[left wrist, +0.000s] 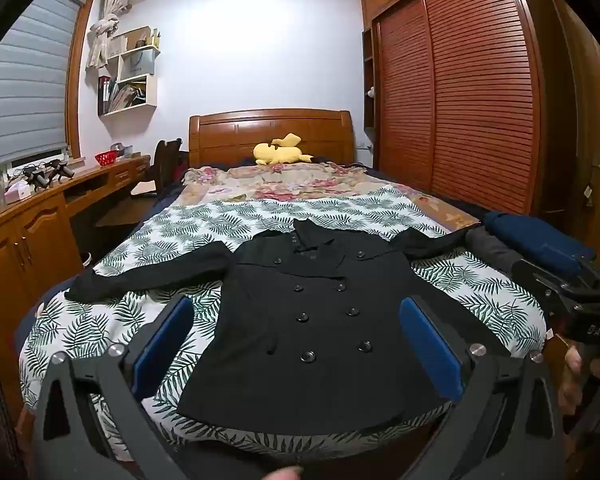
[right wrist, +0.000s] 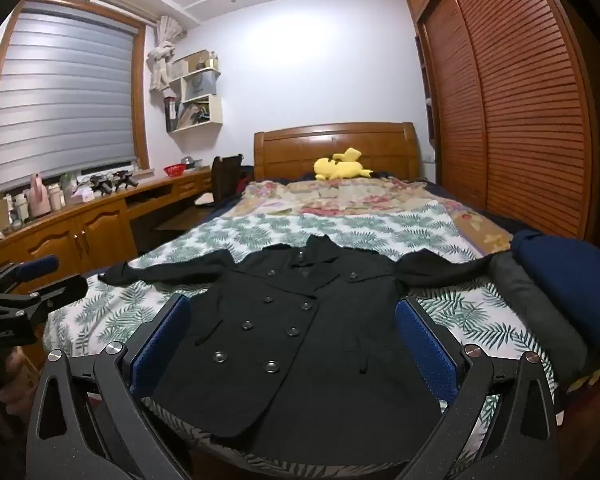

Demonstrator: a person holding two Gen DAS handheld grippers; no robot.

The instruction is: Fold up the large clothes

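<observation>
The bed (left wrist: pixel 480 292) carries a leaf-print sheet (left wrist: pixel 260 216) over its near half and a floral quilt (left wrist: pixel 284 182) beyond, up to the wooden headboard (left wrist: pixel 270 130). A yellow plush toy (left wrist: pixel 280 151) lies against the headboard. On the bed's right edge sit 2 folded items, a grey one (right wrist: pixel 532 304) and a navy one (right wrist: pixel 572 272), touching each other; the navy one lies outermost. A louvred wardrobe (left wrist: pixel 460 92) stands close along the right side of the bed. A long wooden table (right wrist: pixel 80 216) with clutter runs under the window on the left, with a gap of floor between it and the bed.

The black coat (left wrist: pixel 320 320) lies flat, front up, centred on the leaf-print sheet, collar toward the headboard, both sleeves spread outward. Its right-hand sleeve end (right wrist: pixel 460 270) reaches the grey folded item. The hem lies near the foot edge of the bed.

The left claw (left wrist: pixel 296 348) is released, fingers wide apart, holding nothing, above the lower part of the coat. The right claw (right wrist: pixel 292 344) is likewise released and holding nothing, above the same area. Open sheet shows on both sides of the coat body.
</observation>
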